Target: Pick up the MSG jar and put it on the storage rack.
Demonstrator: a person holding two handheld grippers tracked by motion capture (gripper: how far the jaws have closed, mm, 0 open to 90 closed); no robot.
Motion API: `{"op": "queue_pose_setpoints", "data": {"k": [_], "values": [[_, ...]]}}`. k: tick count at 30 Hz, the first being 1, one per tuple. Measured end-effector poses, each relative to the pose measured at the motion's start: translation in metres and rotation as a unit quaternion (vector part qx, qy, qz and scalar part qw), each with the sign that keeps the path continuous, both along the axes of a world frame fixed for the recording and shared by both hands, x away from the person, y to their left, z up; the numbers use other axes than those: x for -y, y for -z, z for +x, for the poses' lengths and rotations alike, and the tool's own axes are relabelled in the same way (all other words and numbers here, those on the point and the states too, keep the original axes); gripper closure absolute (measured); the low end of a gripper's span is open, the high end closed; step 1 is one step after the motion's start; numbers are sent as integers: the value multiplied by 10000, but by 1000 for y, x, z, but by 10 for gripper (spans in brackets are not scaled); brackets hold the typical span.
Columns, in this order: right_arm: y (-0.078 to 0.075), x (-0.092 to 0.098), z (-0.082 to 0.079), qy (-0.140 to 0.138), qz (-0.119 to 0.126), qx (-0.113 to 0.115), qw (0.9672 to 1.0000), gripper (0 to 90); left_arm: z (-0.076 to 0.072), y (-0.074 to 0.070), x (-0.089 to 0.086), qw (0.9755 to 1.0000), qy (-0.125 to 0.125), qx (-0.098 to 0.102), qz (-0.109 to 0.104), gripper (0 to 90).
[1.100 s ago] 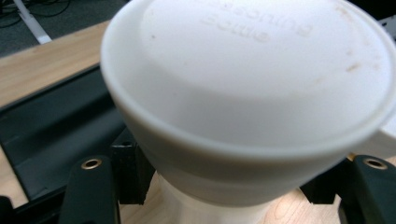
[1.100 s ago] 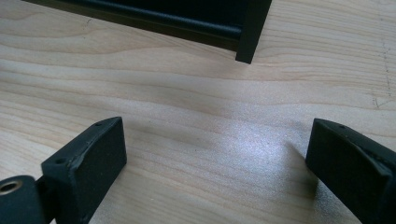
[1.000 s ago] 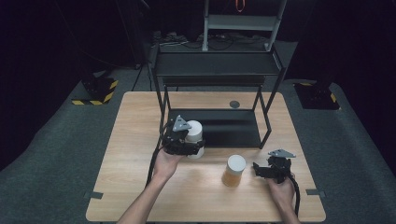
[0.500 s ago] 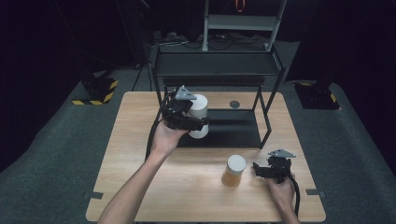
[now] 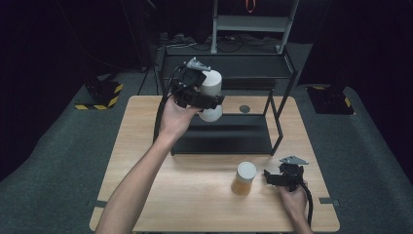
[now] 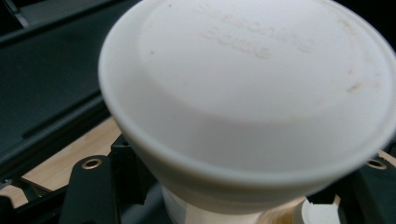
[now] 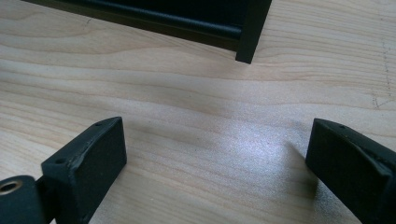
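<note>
white round-lidded plastic seasoning bottle [image 5: 211, 96] clamped in my left claw [image 5: 207, 100], now lifted off the light wooden table [image 5: 146, 146] to the top of the black metal shelf rack [image 5: 282, 92]; a second ago it stood low beside the rack. my right claw [image 5: 271, 178] stays parted, empty, near the orange-filled white-lidded jar [image 5: 244, 178].

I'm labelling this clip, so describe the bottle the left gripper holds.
Above the black rack's left end on the wooden table, the left gripper clamps a white seasoning bottle in the air. The other bottle stands on the table and looks amber.
</note>
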State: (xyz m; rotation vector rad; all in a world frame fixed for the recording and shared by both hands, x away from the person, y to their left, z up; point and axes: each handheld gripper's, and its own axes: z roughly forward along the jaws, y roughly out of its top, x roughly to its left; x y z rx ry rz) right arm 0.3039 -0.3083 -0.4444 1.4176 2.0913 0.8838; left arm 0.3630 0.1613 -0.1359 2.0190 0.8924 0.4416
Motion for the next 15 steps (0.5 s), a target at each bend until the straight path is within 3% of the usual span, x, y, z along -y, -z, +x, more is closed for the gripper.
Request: {"op": "queue_pose_setpoints", "data": {"k": [9,15], "values": [[0,0,0,-2,-4,-3,10000,46,14,-30,11,9999,-67,-30,99,332],[0,0,0,-4,-4,-1,10000,46,21,-45,13,9999,-119,-28,39,332]]}}
